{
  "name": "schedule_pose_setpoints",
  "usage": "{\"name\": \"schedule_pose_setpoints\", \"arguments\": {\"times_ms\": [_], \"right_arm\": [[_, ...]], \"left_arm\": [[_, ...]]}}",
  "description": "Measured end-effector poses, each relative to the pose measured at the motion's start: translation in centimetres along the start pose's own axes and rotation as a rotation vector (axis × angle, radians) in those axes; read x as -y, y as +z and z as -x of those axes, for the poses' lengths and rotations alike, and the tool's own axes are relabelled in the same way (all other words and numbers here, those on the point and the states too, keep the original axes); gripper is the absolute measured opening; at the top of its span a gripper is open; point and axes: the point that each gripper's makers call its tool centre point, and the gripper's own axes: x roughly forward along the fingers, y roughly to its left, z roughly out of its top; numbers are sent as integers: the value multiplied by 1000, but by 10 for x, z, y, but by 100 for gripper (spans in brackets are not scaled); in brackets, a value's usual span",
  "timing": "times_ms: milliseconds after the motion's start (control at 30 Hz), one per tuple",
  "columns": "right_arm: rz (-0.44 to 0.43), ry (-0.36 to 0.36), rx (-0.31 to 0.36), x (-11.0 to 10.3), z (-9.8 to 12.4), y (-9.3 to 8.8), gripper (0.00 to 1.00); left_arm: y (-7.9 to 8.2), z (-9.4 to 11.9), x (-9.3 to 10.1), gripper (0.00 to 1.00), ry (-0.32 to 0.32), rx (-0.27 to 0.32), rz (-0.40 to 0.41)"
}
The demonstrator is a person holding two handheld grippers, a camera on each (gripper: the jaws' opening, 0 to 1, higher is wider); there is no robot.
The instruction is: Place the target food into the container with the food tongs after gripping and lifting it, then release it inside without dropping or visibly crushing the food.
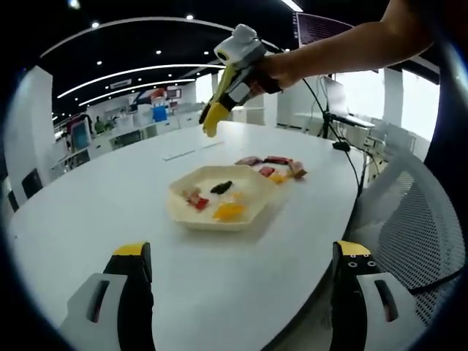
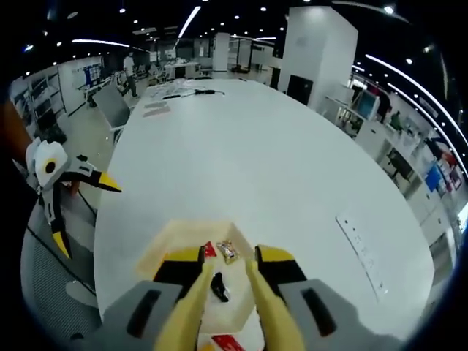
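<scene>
A cream hexagonal container (image 1: 219, 201) is sitting mid-frame on the white bench (image 1: 95, 212) in the left gripper view, holding red, black and orange food pieces (image 1: 221, 188). More food pieces (image 1: 272, 165) are lying on the bench just beyond it, toward the upper right. The right hand-held gripper (image 1: 212, 121) is hanging above, pinching yellow food tongs (image 1: 217, 110). The left hand-held gripper (image 1: 241, 252) is standing spread. The right gripper view is looking down the tongs (image 2: 227, 307) at the container (image 2: 172, 245), and at left the left hand-held gripper (image 2: 84, 216) is showing. No writing is readable.
</scene>
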Motion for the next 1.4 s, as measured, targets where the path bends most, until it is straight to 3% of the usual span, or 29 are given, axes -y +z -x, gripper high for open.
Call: {"name": "schedule_pose_setpoints", "arguments": {"times_ms": [133,200,367,633,667,733,800,867,933,1000,1100,1233,1300,1400], "right_arm": [[-23,-21,27,-3,6,5,26],[-27,-27,23,-6,7,6,26],[-71,-65,43,-10,13,14,27],[-30,-71,66,-7,9,13,27],[-44,-65,75,-6,10,13,27],[-37,-51,87,-8,12,14,27],[-12,-45,92,-6,14,16,27],[-11,-46,112,-5,17,19,27],[-23,-49,116,-5,20,18,27],[-13,-51,111,-7,26,15,27],[-47,-69,143,-5,36,11,28],[-33,-80,136,-2,38,-1,28],[-49,-87,150,-2,43,-5,28],[-36,-71,141,-7,45,-13,28]], "left_arm": [[14,-2,13,100,-32,41,-15],[11,-2,14,100,-28,34,-51],[11,-1,5,100,3,29,-39],[14,0,6,100,7,42,-92],[11,-1,8,100,-5,36,-72],[1,0,-2,100,43,-29,-89],[12,1,-3,100,42,32,-88],[10,0,3,100,13,23,-93],[10,1,3,100,21,27,-109],[13,2,-4,100,46,47,-51],[6,2,-10,100,58,12,-12],[14,1,3,100,17,48,-73],[15,3,3,100,18,58,-60],[11,5,-11,100,72,36,-29]]}}
